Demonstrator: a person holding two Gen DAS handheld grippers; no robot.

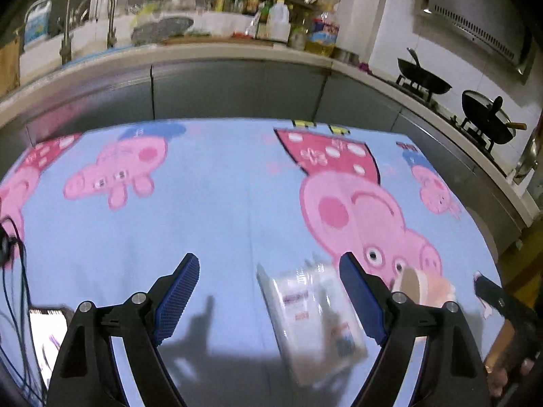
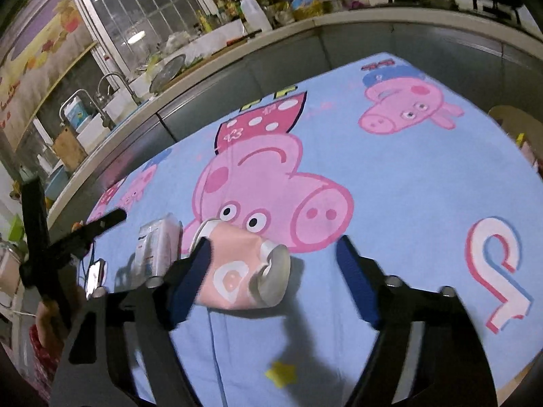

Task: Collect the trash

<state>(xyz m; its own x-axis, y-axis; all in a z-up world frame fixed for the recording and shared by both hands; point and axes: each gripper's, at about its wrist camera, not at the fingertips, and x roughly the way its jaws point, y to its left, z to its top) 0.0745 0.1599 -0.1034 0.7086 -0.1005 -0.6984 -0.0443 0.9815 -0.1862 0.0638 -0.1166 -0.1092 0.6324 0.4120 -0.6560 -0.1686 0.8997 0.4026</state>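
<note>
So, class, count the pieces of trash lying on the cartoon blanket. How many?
2. A pink can lies on its side between the right gripper's open jaws; a white packet lies beside it, between the left gripper's jaws. More may lie outside the views.

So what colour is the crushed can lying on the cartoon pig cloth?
The crushed can is pale pink with white; right wrist view.

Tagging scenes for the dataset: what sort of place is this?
A home kitchen, most likely. A counter runs along the back with a sink tap, bottles of oil and sauce, and woks on a gas stove. The work surface is a table under a cartoon-pig cloth.
</note>
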